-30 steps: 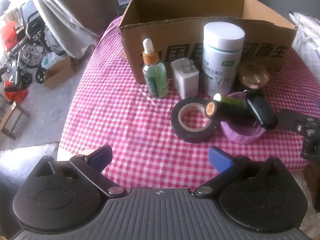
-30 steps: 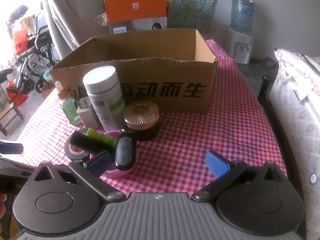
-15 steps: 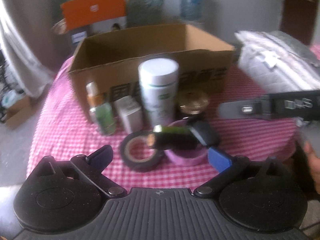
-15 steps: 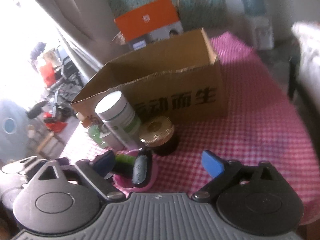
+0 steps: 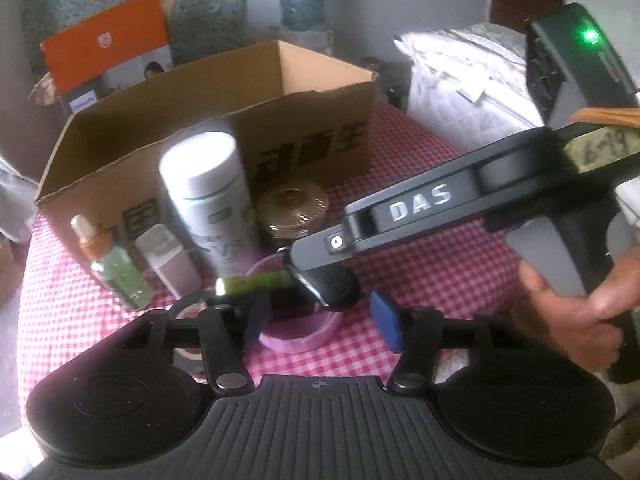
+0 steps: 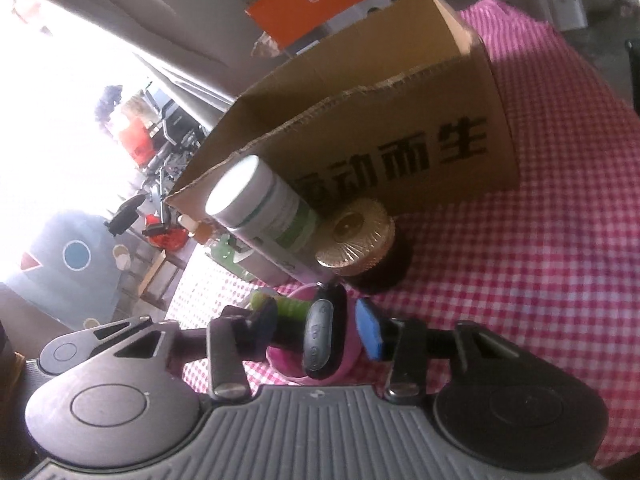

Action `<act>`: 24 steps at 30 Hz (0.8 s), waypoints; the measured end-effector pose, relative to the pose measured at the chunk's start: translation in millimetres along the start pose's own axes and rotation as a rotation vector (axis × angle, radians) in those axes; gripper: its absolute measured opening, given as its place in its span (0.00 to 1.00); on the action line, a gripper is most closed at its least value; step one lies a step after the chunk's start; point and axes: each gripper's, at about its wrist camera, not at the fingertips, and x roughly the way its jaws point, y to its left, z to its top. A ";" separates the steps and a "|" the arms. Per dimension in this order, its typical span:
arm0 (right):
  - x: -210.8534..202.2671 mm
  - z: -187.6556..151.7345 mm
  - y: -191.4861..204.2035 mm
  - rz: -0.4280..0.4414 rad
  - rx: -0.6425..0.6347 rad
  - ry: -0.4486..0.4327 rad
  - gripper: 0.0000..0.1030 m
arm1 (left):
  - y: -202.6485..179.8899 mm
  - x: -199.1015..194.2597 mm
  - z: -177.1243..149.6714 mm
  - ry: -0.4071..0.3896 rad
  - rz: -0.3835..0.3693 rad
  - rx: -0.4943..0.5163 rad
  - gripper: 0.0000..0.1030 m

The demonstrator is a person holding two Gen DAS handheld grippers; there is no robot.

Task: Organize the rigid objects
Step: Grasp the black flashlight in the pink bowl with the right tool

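Right gripper [image 6: 322, 326] fingers stand apart, straddling the black key fob [image 6: 322, 336] on the pink bowl [image 6: 344, 364], pads not touching it. Left gripper [image 5: 320, 316] open, empty. Cardboard box [image 6: 400, 92] at 12 o'clock beyond the white bottle [image 6: 260, 208].

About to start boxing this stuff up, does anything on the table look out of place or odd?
Yes: the pink bowl is overloaded. A green tube and a black key fob lie across its rim instead of sitting inside. The other things stand upright beside the box. Nothing looks spilled or broken.
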 end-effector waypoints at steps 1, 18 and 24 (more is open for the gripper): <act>2.8 0.3 -4.6 0.004 0.013 0.004 0.37 | -0.3 2.7 2.1 0.005 -0.004 -0.002 0.48; -22.4 2.9 -34.5 0.149 0.101 0.040 0.20 | 10.4 27.8 18.6 0.113 -0.072 -0.098 0.32; -17.2 4.4 -39.3 0.153 0.116 0.060 0.20 | 12.2 31.6 22.3 0.129 -0.084 -0.131 0.34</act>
